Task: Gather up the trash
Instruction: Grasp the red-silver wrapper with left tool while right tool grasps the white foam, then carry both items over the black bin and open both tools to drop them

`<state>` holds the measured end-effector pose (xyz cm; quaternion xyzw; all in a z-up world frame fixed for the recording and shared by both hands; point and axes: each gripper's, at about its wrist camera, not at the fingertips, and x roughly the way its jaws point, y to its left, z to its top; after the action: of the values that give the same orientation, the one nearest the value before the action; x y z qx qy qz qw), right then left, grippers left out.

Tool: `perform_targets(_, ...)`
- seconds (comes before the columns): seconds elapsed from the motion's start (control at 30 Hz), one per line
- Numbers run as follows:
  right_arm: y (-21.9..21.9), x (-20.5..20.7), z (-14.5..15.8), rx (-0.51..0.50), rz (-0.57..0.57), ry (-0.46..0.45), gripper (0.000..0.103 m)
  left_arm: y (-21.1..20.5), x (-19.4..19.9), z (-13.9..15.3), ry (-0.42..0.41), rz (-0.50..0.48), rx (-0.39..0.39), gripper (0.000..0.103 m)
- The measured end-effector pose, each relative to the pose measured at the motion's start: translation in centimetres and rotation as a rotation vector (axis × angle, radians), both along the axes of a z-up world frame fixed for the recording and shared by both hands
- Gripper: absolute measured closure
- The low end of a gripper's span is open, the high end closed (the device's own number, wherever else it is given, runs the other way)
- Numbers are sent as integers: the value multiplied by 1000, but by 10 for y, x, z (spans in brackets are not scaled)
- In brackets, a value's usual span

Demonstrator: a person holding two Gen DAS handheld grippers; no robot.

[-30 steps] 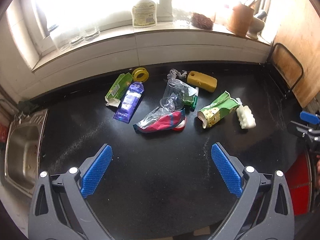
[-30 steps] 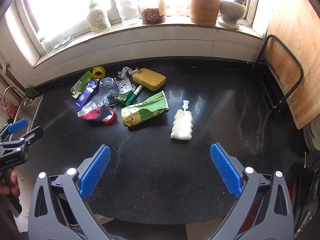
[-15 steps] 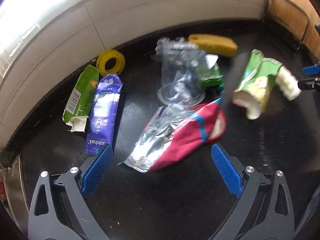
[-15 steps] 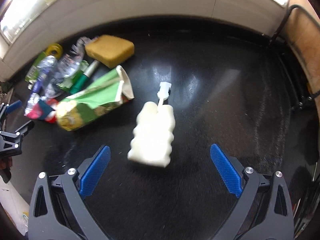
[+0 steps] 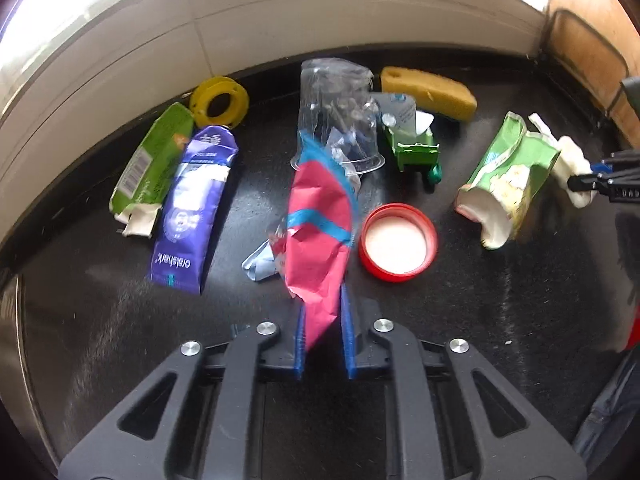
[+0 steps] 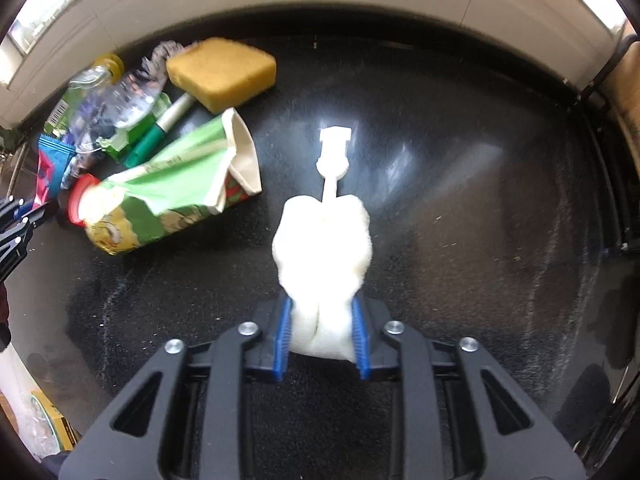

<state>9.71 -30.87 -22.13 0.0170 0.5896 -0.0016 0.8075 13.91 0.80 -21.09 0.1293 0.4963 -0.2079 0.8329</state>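
Left gripper point(image 5: 323, 332): we see its jaws closing on the red-and-blue wrapper point(image 5: 320, 232), whose long axis runs straight ahead over the black countertop point(image 5: 500, 320).
Right gripper point(image 6: 321, 332): jaws closing, pads squeezing the white sponge brush point(image 6: 324, 244); its handle points away from us.
Nearest leftover: green carton point(image 6: 168, 196), between both hands.

Left gripper point(image 5: 323, 336): black plastic frame, two arms with triangular cut-outs, four silver round screw heads across the top of the frame, blue ribbed pads point(image 5: 347, 334) lining the inner faces of the fingers. Right gripper point(image 6: 322, 334): same build, black frame, same cut-outs, four silver screws, blue ribbed pads point(image 6: 283, 338). In the left wrist view the right gripper's tip, far from the left gripper at the right edge, shows black with a blue pad and white lettering, unreadable.
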Motion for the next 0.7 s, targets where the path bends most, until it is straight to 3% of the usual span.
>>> perform_targets(0.3, 16, -25, 86, 9, 82, -137, 80, 12, -58, 83, -41, 191, -75, 91)
perform_targets(0.5, 95, -43, 140, 56, 225, -241, 80, 49, -110, 123, -66, 388, -77, 91)
perform_targets(0.7, 205, -62, 160, 144, 447, -258, 80, 119, -168, 135, -81, 573, -18, 91)
